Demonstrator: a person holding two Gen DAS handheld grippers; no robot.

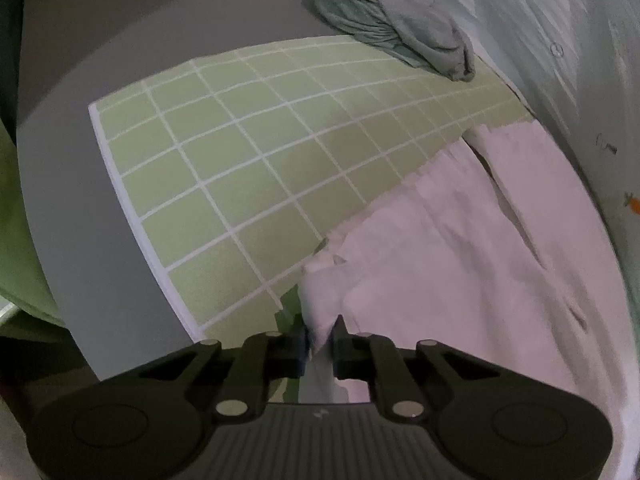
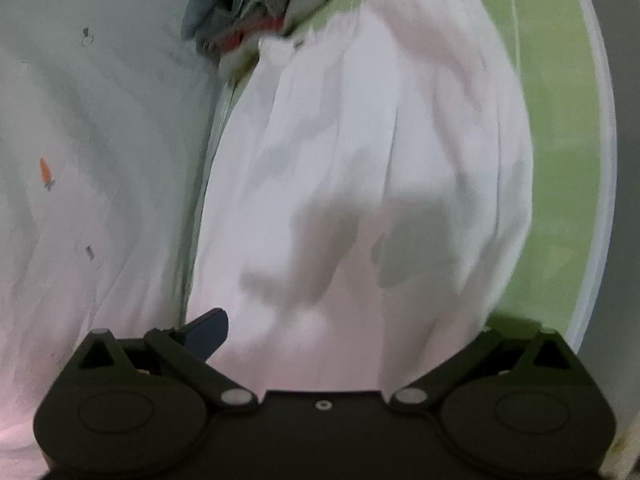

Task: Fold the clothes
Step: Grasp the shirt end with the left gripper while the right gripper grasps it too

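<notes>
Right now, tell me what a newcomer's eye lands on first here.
The pale pink garment sprawls across the green grid mat, its corner pinched in the left gripper. The right gripper hangs wide open over that garment. A crumpled grey-green cloth sits at the mat's far edge.

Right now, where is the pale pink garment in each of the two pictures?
Left wrist view: the pale pink garment fills the lower right, its corner pinched in the left gripper.
Right wrist view: it fills the centre, above the open right gripper.
Shared landmark: the green grid mat.

A grey table (image 1: 72, 184) carries a green grid mat (image 1: 240, 152), clothes lying on it.
</notes>
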